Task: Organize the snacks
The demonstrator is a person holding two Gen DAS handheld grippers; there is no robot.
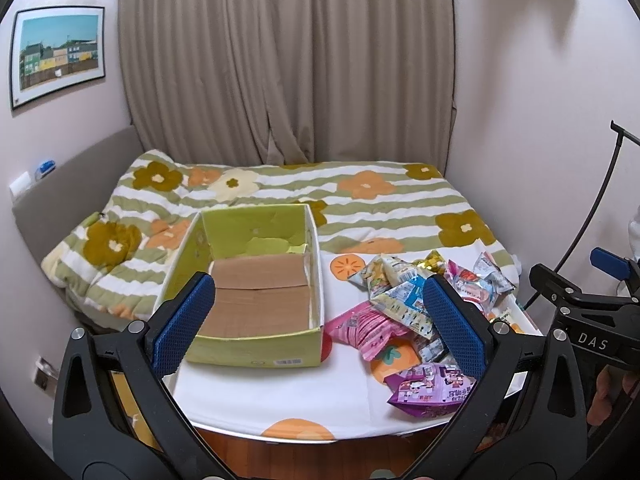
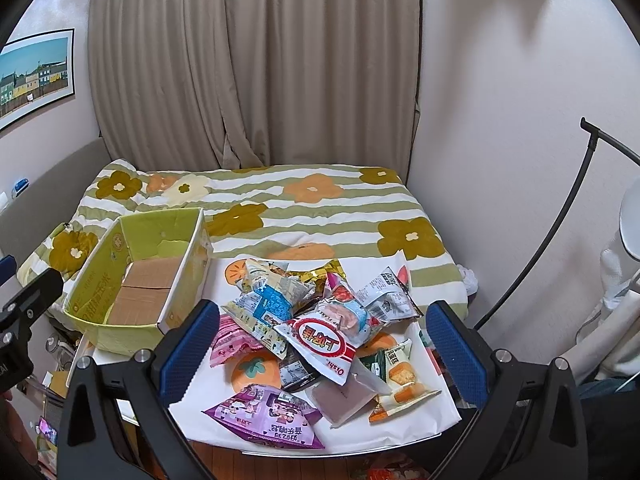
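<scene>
An open green cardboard box (image 1: 256, 344) with a bare brown floor stands on the left of a small white table (image 1: 280, 400); it also shows in the right wrist view (image 2: 120, 332). A heap of snack packets (image 2: 316, 320) lies on the table's right side, with a purple packet (image 2: 264, 416) at the front and a white-and-red Oishi packet (image 2: 320, 340) on top. The heap also shows in the left wrist view (image 1: 404, 312). My left gripper (image 1: 320, 320) is open and empty, above the table in front of the box. My right gripper (image 2: 320, 356) is open and empty, in front of the heap.
A bed with a green-striped flower quilt (image 1: 360, 200) lies right behind the table. Beige curtains (image 1: 288, 60) hang behind it. A black lamp stand (image 2: 560, 220) arcs at the right wall. The table's front edge is close below both grippers, with wooden floor (image 2: 224, 460) under it.
</scene>
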